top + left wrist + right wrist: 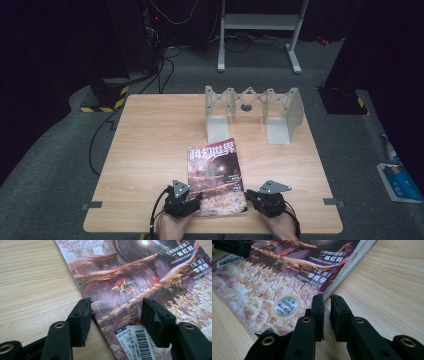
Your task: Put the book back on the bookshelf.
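Flanking one magazine (216, 176), two grippers' jaws.

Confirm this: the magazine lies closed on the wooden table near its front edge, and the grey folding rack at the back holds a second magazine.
Not quite: the grey folding rack stands empty, as the high view shows. The magazine does lie closed on the wooden table near its front edge.

High view looks down from the near side; both gripper views skim close (almost touching) over the shared magazine (216, 176).
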